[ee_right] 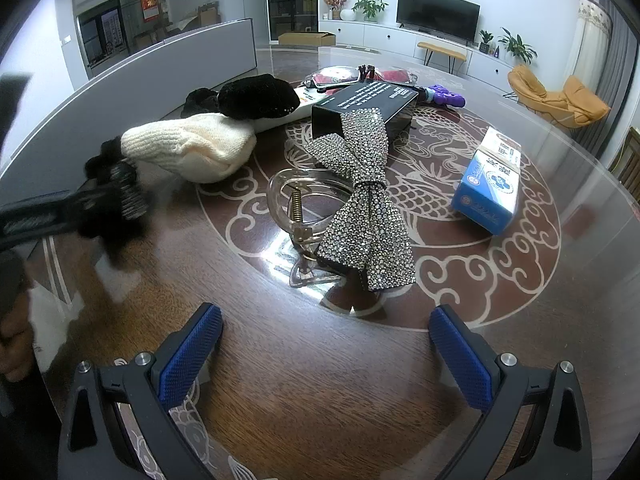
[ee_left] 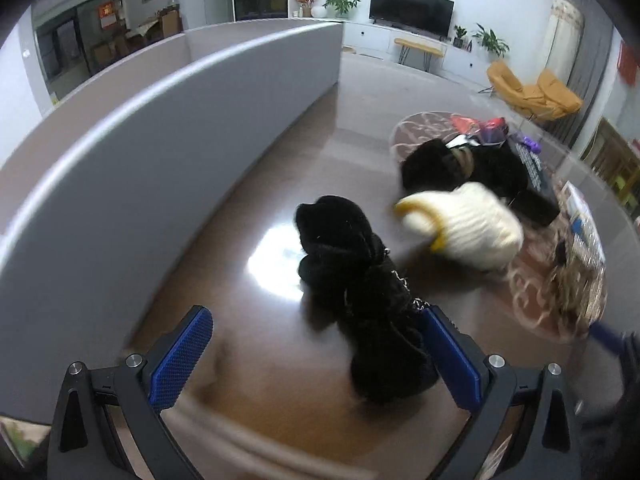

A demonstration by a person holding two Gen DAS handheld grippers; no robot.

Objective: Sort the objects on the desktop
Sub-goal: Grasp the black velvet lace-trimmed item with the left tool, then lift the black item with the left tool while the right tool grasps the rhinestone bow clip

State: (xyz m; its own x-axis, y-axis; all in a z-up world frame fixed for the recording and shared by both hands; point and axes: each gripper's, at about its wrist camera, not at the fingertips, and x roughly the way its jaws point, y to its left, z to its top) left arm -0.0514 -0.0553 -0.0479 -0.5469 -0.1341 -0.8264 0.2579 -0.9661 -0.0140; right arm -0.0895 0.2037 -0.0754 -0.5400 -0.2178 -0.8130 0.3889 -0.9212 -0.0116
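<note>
A black fuzzy item (ee_left: 360, 292) is seen between the released left tongs (ee_left: 316, 356), its long axis running straight ahead. The right tongs (ee_right: 326, 354) are held released above the table (ee_right: 320, 400).

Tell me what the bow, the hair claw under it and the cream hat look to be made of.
Bow: probably fabric covered in small rhinestones; its surface is a grid of glinting silver dots.
Hair claw: clear hard plastic, judging by the see-through glossy curves, with a coiled metal spring.
Cream hat: knitted yarn, likely wool or acrylic; ribbed stitches and a soft matte look.
</note>
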